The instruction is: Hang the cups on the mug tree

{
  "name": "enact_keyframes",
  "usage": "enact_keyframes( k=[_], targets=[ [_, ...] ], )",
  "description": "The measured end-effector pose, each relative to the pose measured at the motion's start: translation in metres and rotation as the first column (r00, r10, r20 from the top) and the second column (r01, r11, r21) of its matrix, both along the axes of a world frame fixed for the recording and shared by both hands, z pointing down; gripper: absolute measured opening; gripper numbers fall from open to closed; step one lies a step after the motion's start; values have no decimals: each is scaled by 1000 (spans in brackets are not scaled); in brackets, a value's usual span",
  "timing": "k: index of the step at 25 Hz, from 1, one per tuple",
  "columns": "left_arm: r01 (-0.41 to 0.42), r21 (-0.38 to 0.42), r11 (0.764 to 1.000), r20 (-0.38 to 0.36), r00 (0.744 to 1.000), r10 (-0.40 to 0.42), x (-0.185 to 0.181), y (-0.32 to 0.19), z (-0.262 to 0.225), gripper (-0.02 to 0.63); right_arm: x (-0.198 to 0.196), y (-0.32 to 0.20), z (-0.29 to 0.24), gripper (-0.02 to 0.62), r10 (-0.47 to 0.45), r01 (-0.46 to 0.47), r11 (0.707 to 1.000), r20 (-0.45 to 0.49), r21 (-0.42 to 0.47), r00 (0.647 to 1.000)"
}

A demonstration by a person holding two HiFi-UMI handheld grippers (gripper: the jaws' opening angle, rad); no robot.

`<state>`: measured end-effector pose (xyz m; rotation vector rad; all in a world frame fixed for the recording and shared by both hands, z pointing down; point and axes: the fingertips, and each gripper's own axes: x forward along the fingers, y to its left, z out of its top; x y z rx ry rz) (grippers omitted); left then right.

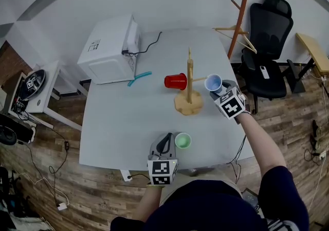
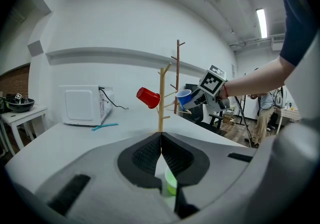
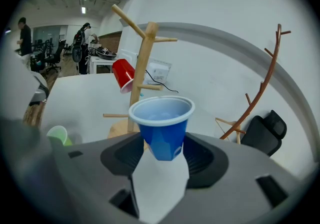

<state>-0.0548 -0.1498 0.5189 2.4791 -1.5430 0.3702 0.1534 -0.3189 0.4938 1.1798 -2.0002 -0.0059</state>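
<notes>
Right gripper (image 1: 220, 91) is clamped on the blue cup (image 1: 213, 83), pads on its lower wall. The cup is off the surface (image 1: 118, 122), mouth mostly upward.

Mug tree (image 1: 189, 88) stands at 9 o'clock of the blue cup in the head view, just beside it. 1 bare peg (image 1: 198, 79) reaches from the trunk toward 3 o'clock, its tip near the rim; contact unclear.

My read: the cup's long axis runs roughly across that peg, so the mouth must roll toward 9 o'clock before it slides on. The right hand is much the nearer.

Red cup (image 1: 176, 81) already hangs on the tree's 9 o'clock side.

Left gripper (image 1: 165, 145): jaws together, empty, at the near edge. Green cup (image 1: 182, 140) stands upright just at its 3 o'clock.

Only the right gripper view shows the hold on the cup and the upper pegs (image 3: 164, 40) above the rim at 11 to 12 o'clock. Only the left gripper view shows the cup's height against the trunk.
</notes>
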Motion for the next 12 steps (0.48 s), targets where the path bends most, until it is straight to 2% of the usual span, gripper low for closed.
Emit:
enact_keyframes(
  k=[12],
  targets=[
    [-6,-3,1000,10,1000,6,-2,4,1,20,-10,-6,-18,259,-57,61,997,-84,42,995]
  ],
)
